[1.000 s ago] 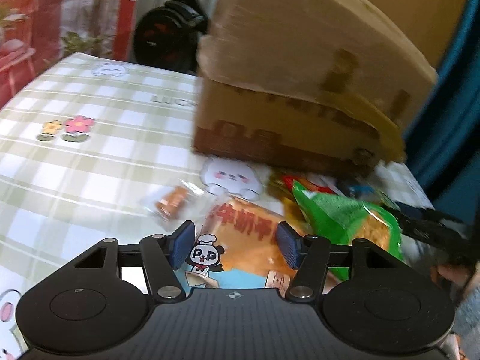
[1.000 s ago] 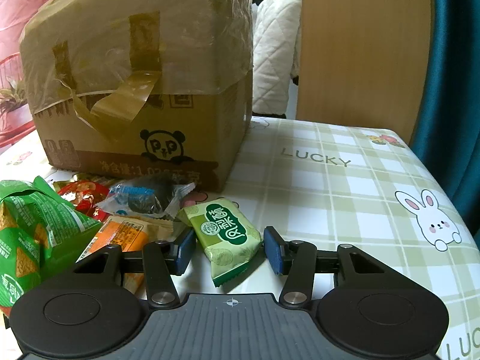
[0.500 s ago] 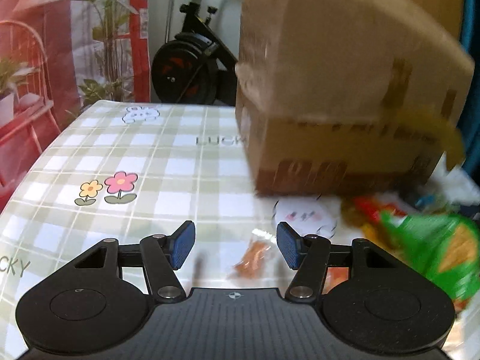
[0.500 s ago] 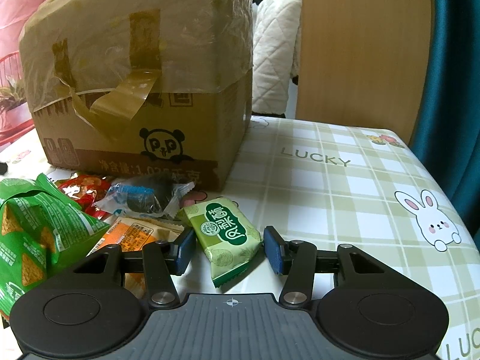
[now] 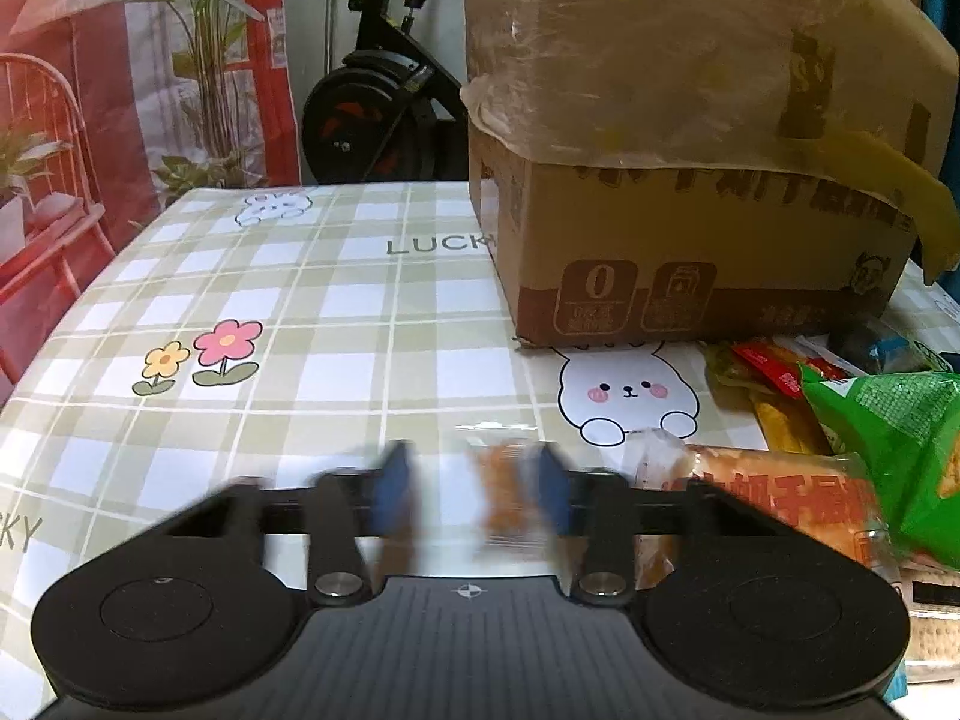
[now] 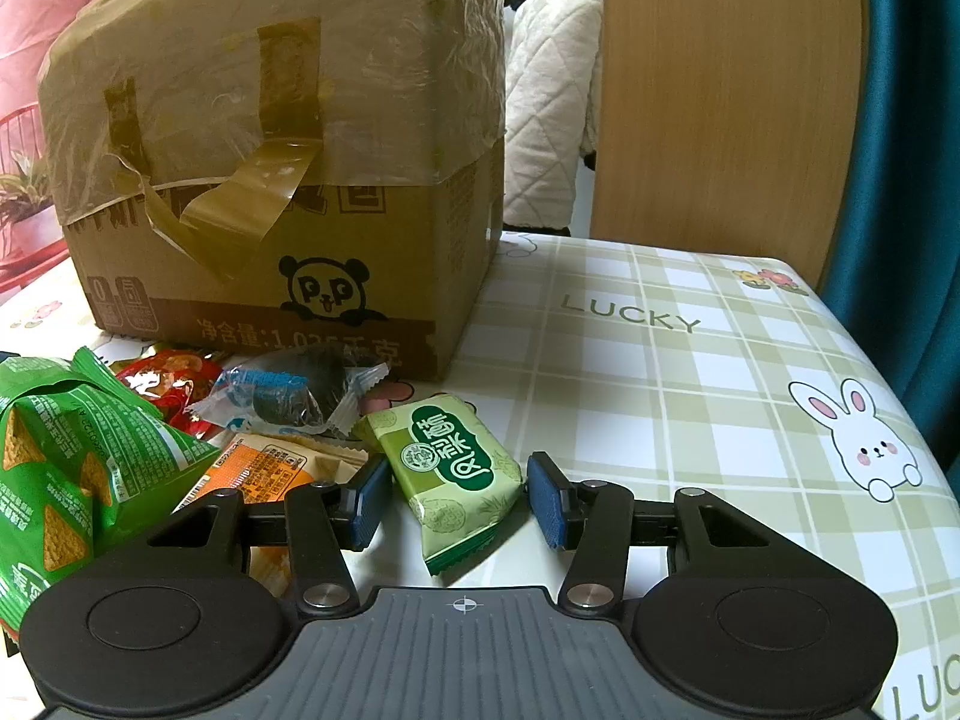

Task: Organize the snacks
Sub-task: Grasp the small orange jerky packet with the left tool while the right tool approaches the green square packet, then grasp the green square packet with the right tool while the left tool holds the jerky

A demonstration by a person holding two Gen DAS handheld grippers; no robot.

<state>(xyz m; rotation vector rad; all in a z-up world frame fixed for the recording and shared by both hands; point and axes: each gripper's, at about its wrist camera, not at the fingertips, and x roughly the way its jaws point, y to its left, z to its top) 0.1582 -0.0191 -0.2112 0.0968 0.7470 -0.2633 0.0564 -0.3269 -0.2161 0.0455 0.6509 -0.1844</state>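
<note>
A small clear-wrapped orange snack (image 5: 501,480) lies on the checked tablecloth (image 5: 336,324). It sits between the fingers of my left gripper (image 5: 474,492), closer to the right pad. Those jaws are closing and blurred, and a gap still shows on the left side. In the right wrist view a green pastry packet (image 6: 450,462) lies flat on the cloth between the fingers of my right gripper (image 6: 459,501). That gripper is open, with a thin gap on each side of the packet.
A taped cardboard box (image 5: 690,252) (image 6: 282,240) stands at the back. In front of it lie a green chip bag (image 6: 66,456) (image 5: 894,438), an orange packet (image 5: 774,498), a red packet (image 6: 168,378) and a dark wrapped snack (image 6: 294,396). The table ends at the right edge (image 6: 924,414).
My left gripper swung left off the orange packet, came down around the small clear-wrapped snack, and its jaws narrowed. The right gripper and green packet have not moved.
</note>
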